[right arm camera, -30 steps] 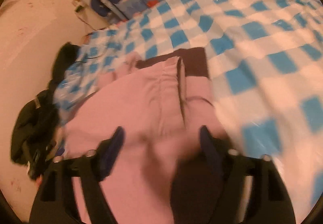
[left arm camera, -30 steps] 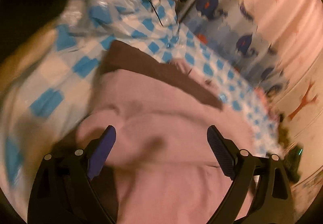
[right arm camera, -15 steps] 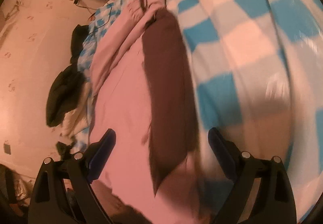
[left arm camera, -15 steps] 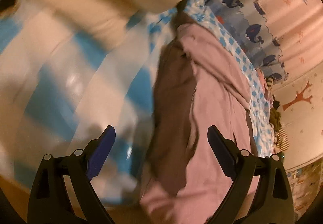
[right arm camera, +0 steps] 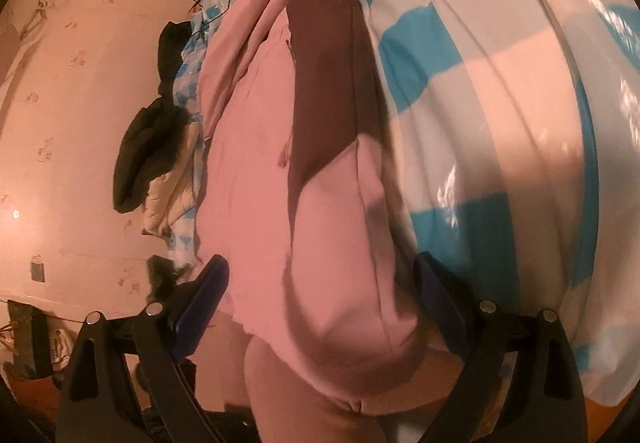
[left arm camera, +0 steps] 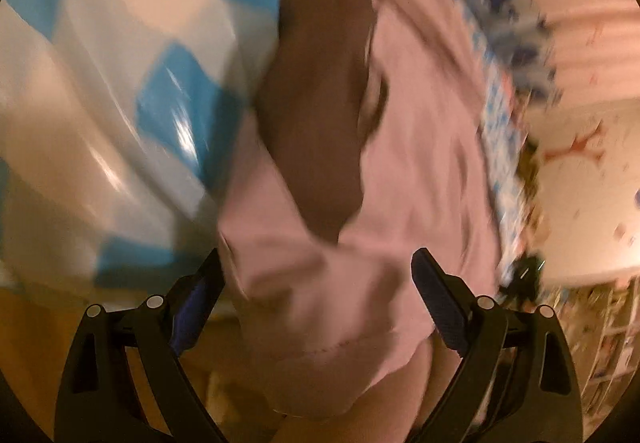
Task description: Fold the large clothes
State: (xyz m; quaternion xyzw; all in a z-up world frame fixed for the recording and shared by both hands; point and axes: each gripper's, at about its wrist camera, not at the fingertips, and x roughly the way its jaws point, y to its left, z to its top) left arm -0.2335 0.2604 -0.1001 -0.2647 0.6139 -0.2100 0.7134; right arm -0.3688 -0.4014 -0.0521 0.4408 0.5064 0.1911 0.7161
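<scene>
A pink garment with a dark brown panel (left arm camera: pixel 408 171) lies stretched along a blue-and-white checked cover (left arm camera: pixel 120 91); its near end hangs over the edge toward me. My left gripper (left arm camera: pixel 316 291) is open, its blue-padded fingers on either side of that pink end, not closed on it. In the right wrist view the same garment (right arm camera: pixel 320 211) runs away from me, brown panel (right arm camera: pixel 328 55) on its right side. My right gripper (right arm camera: pixel 320 295) is open, fingers on either side of the garment's near end.
The checked cover (right arm camera: pixel 500 103) fills the right of the right wrist view. Dark and cream clothes (right arm camera: pixel 152 147) lie piled at the left against a pink wall (right arm camera: pixel 60 63). Whale-print fabric (left arm camera: pixel 516 23) lies beyond the garment.
Both grippers have pulled back toward the near edge. The garment's near end has come between the fingers of each. Both stay open.
</scene>
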